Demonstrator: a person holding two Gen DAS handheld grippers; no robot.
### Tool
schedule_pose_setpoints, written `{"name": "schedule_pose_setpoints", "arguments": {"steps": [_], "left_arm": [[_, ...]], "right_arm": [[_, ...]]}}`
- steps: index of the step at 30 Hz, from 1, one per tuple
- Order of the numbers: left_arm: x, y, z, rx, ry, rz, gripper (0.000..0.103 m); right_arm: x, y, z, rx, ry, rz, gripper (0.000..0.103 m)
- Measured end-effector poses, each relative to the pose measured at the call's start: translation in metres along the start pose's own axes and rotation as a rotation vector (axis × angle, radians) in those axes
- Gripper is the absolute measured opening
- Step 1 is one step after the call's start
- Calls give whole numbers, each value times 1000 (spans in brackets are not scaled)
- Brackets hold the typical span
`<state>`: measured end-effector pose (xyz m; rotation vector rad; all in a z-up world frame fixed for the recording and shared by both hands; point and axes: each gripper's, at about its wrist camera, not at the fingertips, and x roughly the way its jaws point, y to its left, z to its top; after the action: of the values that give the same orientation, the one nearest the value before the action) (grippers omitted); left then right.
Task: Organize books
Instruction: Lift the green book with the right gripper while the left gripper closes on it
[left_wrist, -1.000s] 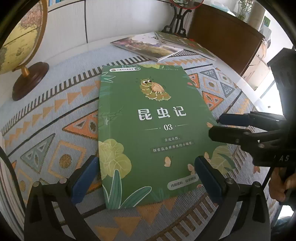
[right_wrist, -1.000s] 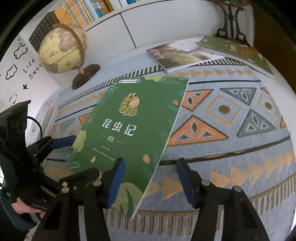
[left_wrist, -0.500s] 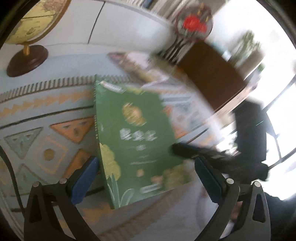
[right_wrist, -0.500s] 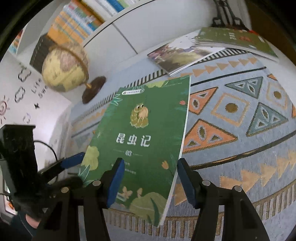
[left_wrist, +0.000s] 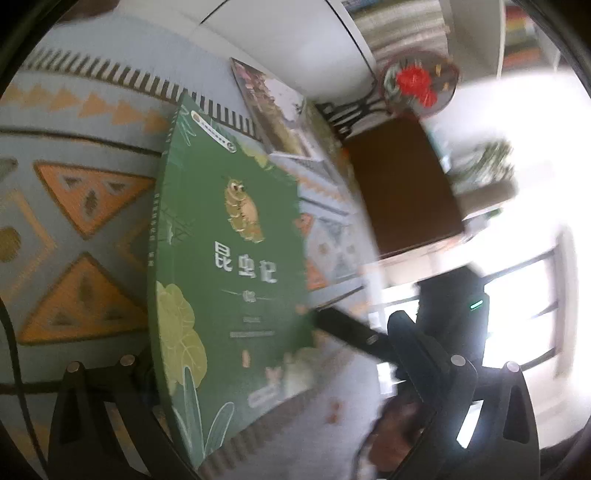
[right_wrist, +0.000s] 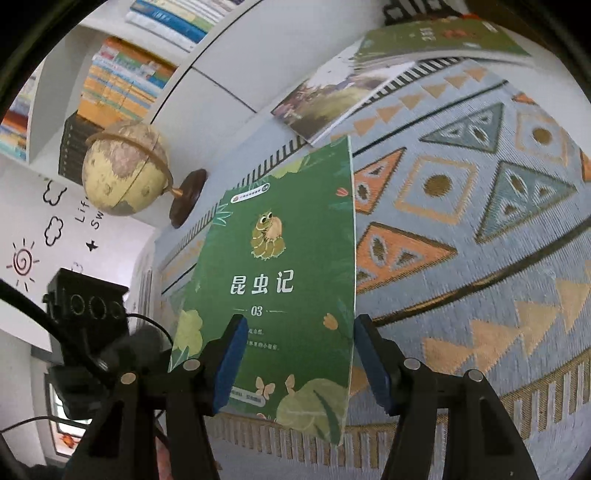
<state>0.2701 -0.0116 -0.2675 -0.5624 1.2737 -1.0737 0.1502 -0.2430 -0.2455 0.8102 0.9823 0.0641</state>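
Observation:
A green book (left_wrist: 229, 280) with a caterpillar on its cover is lifted and tilted above the patterned cloth (left_wrist: 77, 221); it also shows in the right wrist view (right_wrist: 280, 288). My left gripper (left_wrist: 273, 384) is open, its jaws wide on either side of the book's near edge. My right gripper (right_wrist: 299, 362) is open, with the book's lower right part between its blue pads (right_wrist: 231, 365). In the left wrist view the right gripper's fingers (left_wrist: 351, 332) touch the book's right edge. How the book is held up is not clear.
Two more books (right_wrist: 332, 99) lie at the far side of the cloth. A globe (right_wrist: 125, 170) stands at the back left, before a white cabinet with shelves of books (right_wrist: 122, 85). A brown cabinet (left_wrist: 402, 188) stands beyond the table.
The green book has risen from flat on the cloth to steeply tilted. Both grippers have moved up and turned with it; the left view is blurred by motion.

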Motion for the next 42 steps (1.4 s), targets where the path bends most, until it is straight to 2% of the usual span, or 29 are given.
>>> {"name": "schedule_pose_setpoints", "arguments": {"steps": [4,7,9,12,16,18,20,22,26,28,31,34,39,42], "left_arm": [[-5,-1,6,-83,-1,-124,100],[-6,-2,10,-165,-13,-246,100],[-4,-6,12,-196,-14,-298,100],[1,-10,13,-210,6,-320,100],[5,-5,15,-207,14,-261,100],[6,0,13,-198,22,-194,100],[7,2,9,-164,29,-106,100],[9,-1,7,-119,36,-29,100],[15,-25,0,108,63,196,100],[18,-34,-6,204,79,267,100],[22,-48,-11,302,99,300,100],[21,-62,-17,386,72,349,100],[17,-76,-23,423,32,399,100],[15,-82,-26,427,18,427,99]], "right_arm": [[-6,-12,-2,63,77,56,63],[-13,-21,-11,108,78,88,65],[-15,-26,-15,150,77,133,67],[-13,-33,-15,207,66,199,70],[-13,-46,-8,300,-7,280,69],[-13,-49,-4,325,-30,304,59],[-11,-48,0,320,-27,314,42],[-9,-39,2,266,-10,285,39],[-9,-13,1,121,9,210,36],[-9,1,4,46,10,167,34],[-13,12,13,-30,-1,145,34],[-15,18,21,-112,8,132,34],[-18,34,20,-280,8,60,34],[-17,33,22,-297,27,67,34]]}}
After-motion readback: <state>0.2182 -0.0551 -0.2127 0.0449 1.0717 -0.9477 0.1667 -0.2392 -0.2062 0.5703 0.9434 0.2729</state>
